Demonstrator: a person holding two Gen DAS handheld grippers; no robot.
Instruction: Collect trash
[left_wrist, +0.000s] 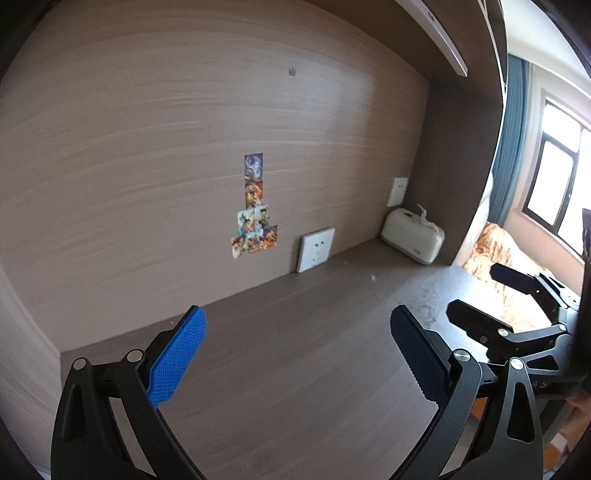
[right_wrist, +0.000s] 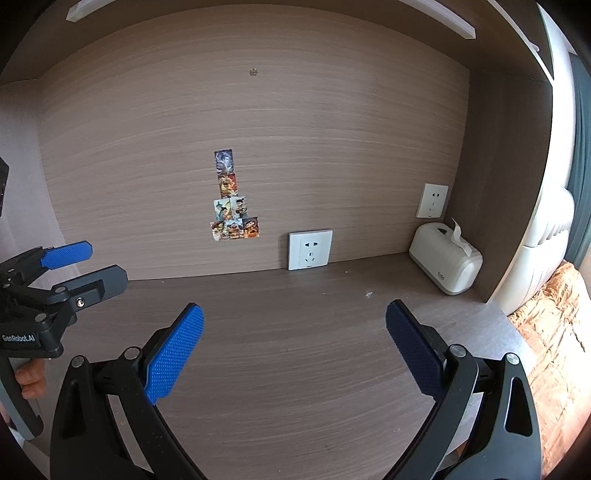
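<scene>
My left gripper (left_wrist: 297, 325) is open and empty above the brown desk top (left_wrist: 295, 350). My right gripper (right_wrist: 295, 321) is open and empty above the same desk (right_wrist: 295, 350). Each gripper shows in the other's view: the right one at the right edge (left_wrist: 491, 291), the left one at the left edge (right_wrist: 96, 264). A tiny white scrap (right_wrist: 368, 294) lies on the desk ahead of the right gripper, and it shows in the left wrist view (left_wrist: 373, 277). A second speck (right_wrist: 347, 272) lies nearer the back wall.
A white tissue box (right_wrist: 445, 258) stands in the back right corner, also in the left wrist view (left_wrist: 413, 236). Two wall sockets (right_wrist: 309, 250) (right_wrist: 432, 200) and a cluster of stickers (right_wrist: 232, 214) are on the back panel. A bed with an orange cover (right_wrist: 554, 325) lies to the right.
</scene>
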